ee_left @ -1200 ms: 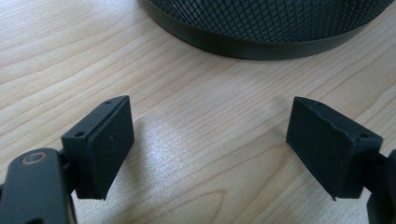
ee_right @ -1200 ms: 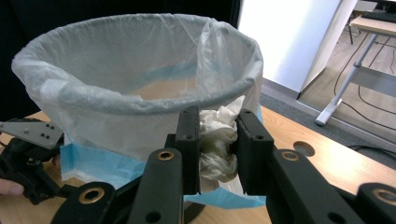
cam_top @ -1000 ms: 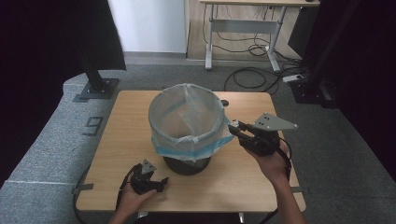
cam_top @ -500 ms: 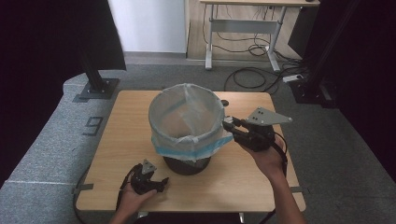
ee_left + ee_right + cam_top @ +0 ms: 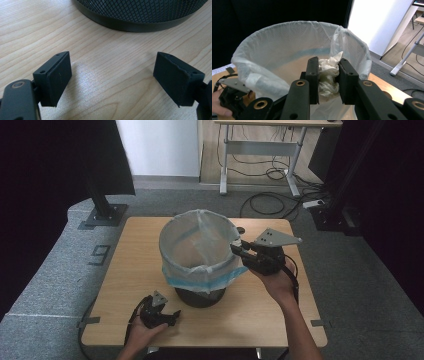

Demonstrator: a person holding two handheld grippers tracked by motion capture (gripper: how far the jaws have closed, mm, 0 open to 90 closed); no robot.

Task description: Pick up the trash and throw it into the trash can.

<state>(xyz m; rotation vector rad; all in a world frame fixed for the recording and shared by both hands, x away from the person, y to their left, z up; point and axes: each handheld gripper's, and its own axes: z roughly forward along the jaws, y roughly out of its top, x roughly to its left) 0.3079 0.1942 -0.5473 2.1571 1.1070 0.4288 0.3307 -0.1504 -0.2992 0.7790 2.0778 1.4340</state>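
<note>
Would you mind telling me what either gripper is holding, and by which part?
The right gripper pinches a crumpled white tissue across its middle, over the lined bin. The left gripper is open and holds nothing.

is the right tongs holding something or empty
Holding. In the right gripper view the right tongs are shut on a crumpled white tissue, poised at the rim of the bag-lined bin.

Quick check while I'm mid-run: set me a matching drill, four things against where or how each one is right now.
Things:
1. left tongs
2. right tongs
3. crumpled tissue
4. bin liner

States:
a. white, pinched between two black jaws
b. translucent with a blue edge, folded over the mesh bin's rim
c. open, low over the wooden table
d. shut on something, at the bin's rim

Pairs: 1-c, 2-d, 3-a, 4-b
</note>
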